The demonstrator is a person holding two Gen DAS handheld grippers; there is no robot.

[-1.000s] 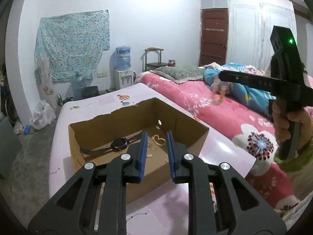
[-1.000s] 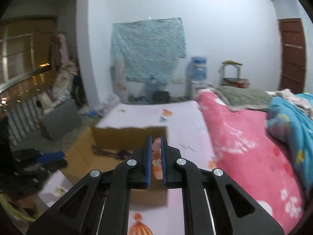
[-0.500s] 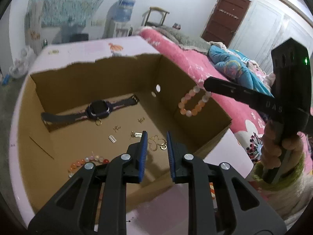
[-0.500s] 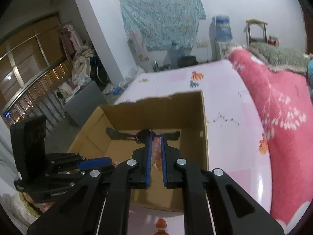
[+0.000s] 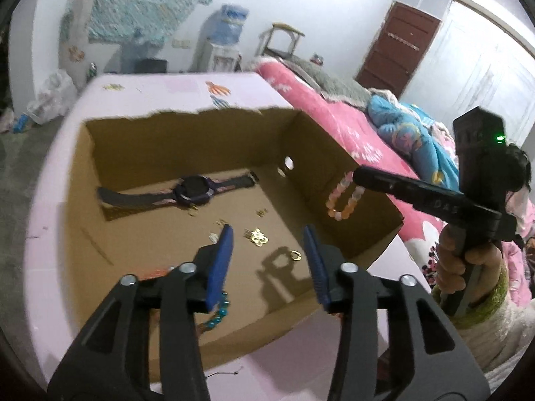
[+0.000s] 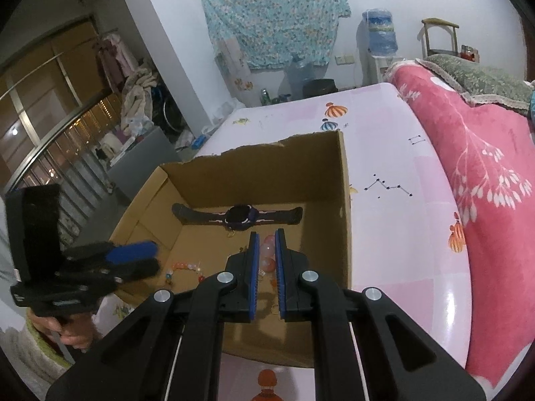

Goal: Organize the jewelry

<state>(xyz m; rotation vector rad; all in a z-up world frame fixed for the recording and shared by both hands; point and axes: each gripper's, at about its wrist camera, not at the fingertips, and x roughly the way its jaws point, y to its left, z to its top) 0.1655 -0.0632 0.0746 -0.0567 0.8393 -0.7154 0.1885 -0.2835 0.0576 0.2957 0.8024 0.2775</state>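
We judge that we are in the placing step: our right gripper (image 6: 266,257) has its fingers closed down on a pink bead bracelet (image 5: 344,197), which hangs from the tips just inside the right wall of the cardboard box (image 5: 187,115). In the left wrist view the bracelet dangles at about 3 o'clock from the box centre, clear of the floor, close to the wall but whether it touches we cannot tell.

Our left gripper (image 5: 269,260) hovers over the near half of the box with its fingers spread wide and nothing between them.

The box sits on the pale pink worktop (image 6: 394,173). On its floor lie a dark watch (image 5: 195,192) at 12 o'clock, stretched along the far wall, small gold charms (image 5: 257,236) near the middle, a gold ring (image 5: 295,256) toward 5 o'clock, a string of orange beads (image 6: 184,267) toward 8 o'clock, and a blue bead bracelet (image 5: 217,310) at 7 o'clock, partly hidden behind our left fingers.

The next move, as we read it, calls for lowering the right gripper to a bare patch of cardboard, somewhere at 3 to 4 o'clock away from the charms, then parting the fingers so the bracelet drops flat. The left gripper looks poised to take one of the loose pieces below it.
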